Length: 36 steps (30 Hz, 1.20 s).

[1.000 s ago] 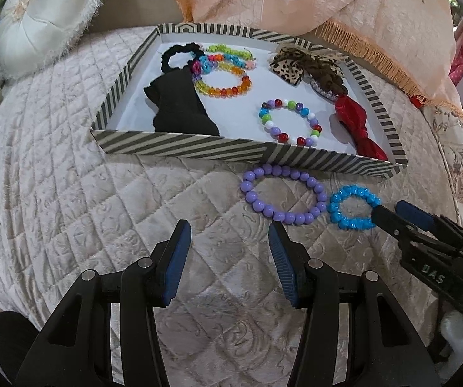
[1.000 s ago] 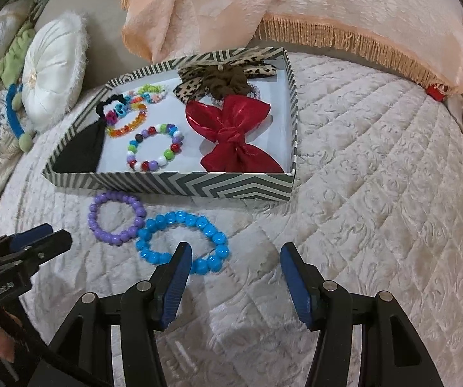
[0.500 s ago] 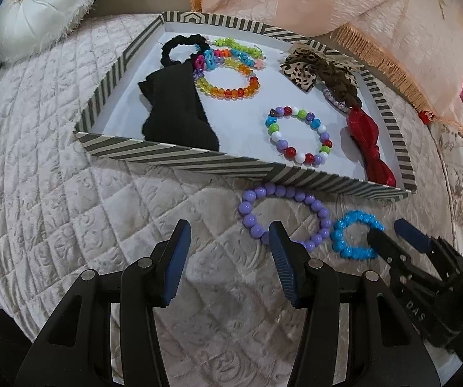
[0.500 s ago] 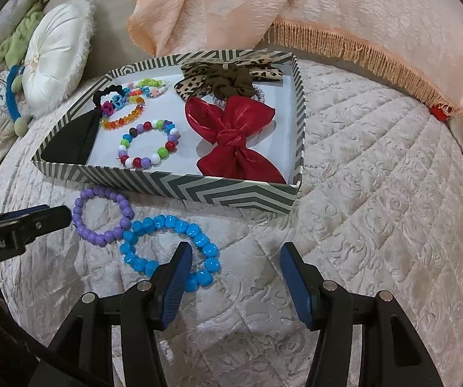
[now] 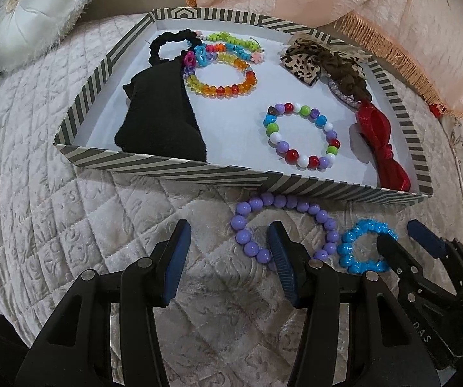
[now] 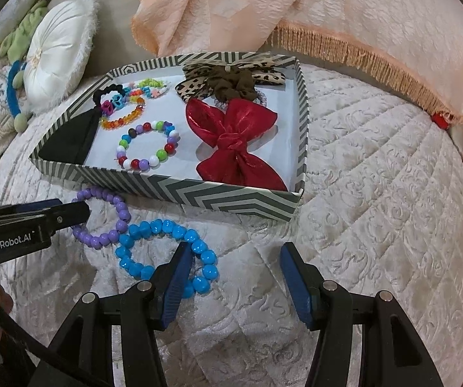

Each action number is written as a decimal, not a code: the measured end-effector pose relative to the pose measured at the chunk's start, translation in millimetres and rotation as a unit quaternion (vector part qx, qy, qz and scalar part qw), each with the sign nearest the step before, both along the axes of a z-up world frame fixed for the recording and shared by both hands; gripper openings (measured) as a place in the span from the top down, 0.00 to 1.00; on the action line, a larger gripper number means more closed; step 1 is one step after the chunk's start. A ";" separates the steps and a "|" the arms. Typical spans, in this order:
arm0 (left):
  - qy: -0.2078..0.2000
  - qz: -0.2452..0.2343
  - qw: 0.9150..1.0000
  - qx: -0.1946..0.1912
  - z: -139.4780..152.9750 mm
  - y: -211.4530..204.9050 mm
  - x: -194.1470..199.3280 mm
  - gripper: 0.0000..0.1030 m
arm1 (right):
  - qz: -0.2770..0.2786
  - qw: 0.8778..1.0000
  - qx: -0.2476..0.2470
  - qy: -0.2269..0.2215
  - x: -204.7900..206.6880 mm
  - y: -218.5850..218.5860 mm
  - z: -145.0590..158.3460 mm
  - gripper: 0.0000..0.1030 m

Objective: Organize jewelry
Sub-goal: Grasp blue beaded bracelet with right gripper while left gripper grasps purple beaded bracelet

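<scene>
Both the left tool point(image 5: 228, 251) and the right tool point(image 6: 234, 271) stood wide and empty over the purple bracelet point(image 5: 284, 227) and blue bracelet point(image 6: 166, 253), touching on the bed outside the striped tray point(image 6: 231, 198), so either grab risked dragging its neighbour.

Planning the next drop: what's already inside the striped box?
In the box: black cloth, black scrunchie, three colourful bracelets, leopard bow, brown scrunchie, red bow. Something under the bows is mostly covered.

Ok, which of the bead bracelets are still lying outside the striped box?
Two: the purple bracelet and the blue bracelet, side by side on the quilt in front of the box. The multicoloured ones lie inside it.
</scene>
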<state>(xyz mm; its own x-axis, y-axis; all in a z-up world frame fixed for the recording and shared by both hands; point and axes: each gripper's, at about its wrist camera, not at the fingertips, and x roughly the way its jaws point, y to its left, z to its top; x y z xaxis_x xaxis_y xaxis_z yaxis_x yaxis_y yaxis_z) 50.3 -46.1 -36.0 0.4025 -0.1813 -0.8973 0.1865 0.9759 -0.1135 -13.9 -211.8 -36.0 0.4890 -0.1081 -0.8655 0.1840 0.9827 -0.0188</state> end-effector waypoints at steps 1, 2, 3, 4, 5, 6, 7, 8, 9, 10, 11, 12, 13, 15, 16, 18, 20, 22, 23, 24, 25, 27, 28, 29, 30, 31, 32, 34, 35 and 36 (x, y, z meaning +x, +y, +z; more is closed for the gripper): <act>0.000 0.001 1.000 0.001 -0.6 -0.2 0.2 0.51 | 0.003 1.000 0.001 -0.002 -0.3 -0.3 -0.1 0.48; -0.001 0.001 1.000 0.002 -0.8 -0.3 0.0 0.51 | 0.007 1.000 0.002 -0.004 -0.6 -0.5 -0.1 0.52; -0.001 0.002 1.000 0.002 -0.9 -0.4 -0.1 0.52 | 0.009 1.000 0.003 -0.007 -1.1 -0.8 -0.1 0.55; -0.002 0.004 1.000 0.002 -1.2 -0.4 0.1 0.51 | 0.011 1.000 0.002 -0.008 -1.8 -1.0 -0.1 0.58; -0.002 0.005 1.000 0.001 -1.5 -0.4 0.0 0.52 | 0.014 1.000 0.003 -0.010 -2.0 -1.1 -0.1 0.61; -0.003 0.006 1.000 0.001 -1.9 -0.8 0.3 0.52 | 0.018 1.000 0.005 -0.011 -2.4 -1.2 0.2 0.65; -0.005 0.007 1.000 0.001 -2.5 -1.6 1.0 0.52 | 0.020 1.000 0.005 -0.012 -3.1 -0.9 0.8 0.67; -0.007 0.006 1.000 0.004 -3.0 -2.4 0.9 0.52 | 0.023 1.000 0.005 -0.013 -3.7 -0.9 1.2 0.74; -0.009 0.005 1.000 0.005 -4.0 -4.4 2.1 0.52 | 0.027 0.999 0.009 -0.014 -4.4 -0.7 1.4 0.80; -0.012 0.004 1.000 0.006 -4.3 -5.5 2.3 0.53 | 0.029 0.999 0.011 -0.015 -5.2 -0.6 1.6 0.82; -0.016 0.003 1.000 0.007 -4.7 -7.0 2.7 0.61 | 0.031 0.999 0.010 -0.017 -6.1 -0.1 1.8 0.84; -0.018 0.003 1.000 0.007 -5.0 -7.8 3.2 0.68 | 0.032 0.999 0.011 -0.018 -6.8 0.3 1.8 0.86; -0.019 0.003 1.000 0.003 -4.5 -6.9 2.1 0.71 | 0.033 0.999 0.014 -0.020 -8.0 0.4 2.2 0.87; -0.017 0.002 1.000 -0.007 -3.2 -4.9 1.9 0.85 | 0.034 0.999 0.025 -0.024 -10.4 0.4 3.9 0.88; -0.017 0.000 1.000 -0.009 -2.1 -3.9 0.1 0.88 | 0.036 0.998 0.033 -0.027 -12.1 0.6 5.7 0.90; -0.020 -0.004 1.000 -0.009 0.8 -1.0 -3.8 0.92 | 0.038 0.998 0.046 -0.034 -15.3 1.9 10.8 0.91; -0.024 -0.009 1.000 -0.010 3.8 0.7 -8.3 0.92 | 0.041 0.997 0.046 -0.040 -17.7 5.2 16.7 0.91; -0.024 -0.013 1.000 -0.014 6.9 1.7 -13.1 0.92 | 0.046 0.997 0.044 -0.045 -19.6 9.2 22.5 0.92; -0.027 -0.015 0.999 -0.013 9.0 1.4 -15.4 0.92 | 0.048 0.997 0.041 -0.048 -20.8 11.4 26.3 0.92; -0.033 -0.017 0.999 -0.012 12.4 1.5 -18.7 0.92 | 0.050 0.997 0.040 -0.051 -22.1 13.2 30.2 0.92; -0.036 -0.018 0.999 -0.012 15.7 2.2 -22.1 0.92 | 0.052 0.996 0.039 -0.053 -22.6 14.1 33.1 0.92; -0.043 -0.023 0.999 -0.014 23.4 3.5 -27.4 0.92 | 0.053 0.996 0.037 -0.058 -23.9 16.0 39.0 0.92; -0.047 -0.025 0.998 -0.015 27.8 4.3 -30.0 0.92 | 0.054 0.996 0.037 -0.060 -24.8 16.5 41.8 0.92; -0.052 -0.026 0.998 -0.016 32.0 4.8 -32.2 0.92 | 0.054 0.996 0.036 -0.062 -25.9 17.2 44.8 0.92; -0.055 -0.027 0.998 -0.017 36.0 5.5 -34.8 0.92 | 0.056 0.996 0.035 -0.065 -27.4 18.1 48.4 0.92; -0.059 -0.029 0.998 -0.018 40.2 6.4 -37.3 0.92 | 0.057 0.996 0.035 -0.067 -28.0 18.9 50.7 0.92; -0.063 -0.031 0.997 -0.019 44.4 7.9 -40.1 0.92 | 0.058 0.995 0.035 -0.069 -29.1 19.8 53.7 0.92; -0.069 -0.033 0.997 -0.022 51.6 9.3 -44.2 0.92 | 0.060 0.995 0.034 -0.072 -31.2 21.9 59.8 0.92; -0.072 -0.034 0.997 -0.022 54.1 8.8 -43.8 0.92 | 0.061 0.995 0.033 -0.074 -32.3 22.9 62.6 0.92; -0.075 -0.035 0.996 -0.023 57.5 9.6 -45.1 0.92 | 0.061 0.995 0.032 -0.076 -32.7 23.9 64.7 0.92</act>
